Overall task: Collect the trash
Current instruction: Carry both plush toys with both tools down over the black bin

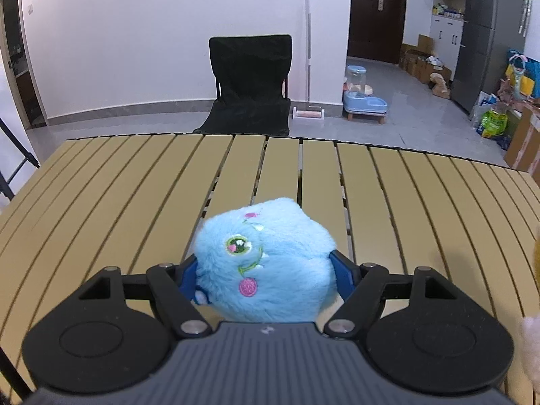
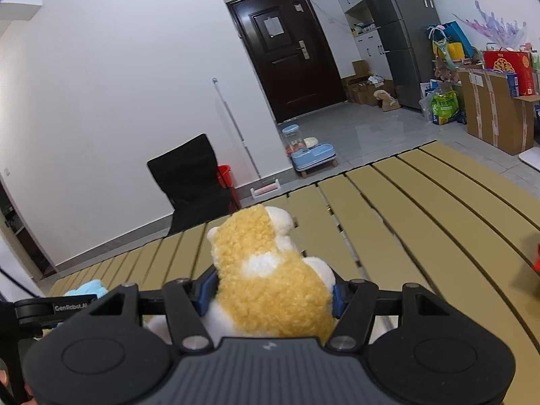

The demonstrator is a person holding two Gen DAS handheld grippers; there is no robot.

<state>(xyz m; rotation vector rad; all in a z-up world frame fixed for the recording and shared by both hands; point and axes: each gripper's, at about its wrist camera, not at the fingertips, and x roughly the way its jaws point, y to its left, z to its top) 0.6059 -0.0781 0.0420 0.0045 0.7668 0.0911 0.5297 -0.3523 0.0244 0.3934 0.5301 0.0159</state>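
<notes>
A fluffy blue plush toy (image 1: 270,253) with a green eye and pink cheek sits between the blue pads of my left gripper (image 1: 265,266), which is shut on it above the slatted yellow table (image 1: 101,185). In the right wrist view, my right gripper (image 2: 270,293) is shut on a yellow and white plush toy (image 2: 266,263), its pads pressing both sides. The blue plush toy (image 2: 87,287) peeks in at the left of that view. A bit of yellow fur (image 1: 536,246) shows at the right edge of the left wrist view.
A black folding chair (image 1: 249,84) stands beyond the table's far edge. A blue pet feeder (image 1: 364,98) sits on the floor near a dark door. A small red object (image 2: 536,256) lies at the table's right edge. Cardboard boxes (image 2: 496,111) and bags line the right wall.
</notes>
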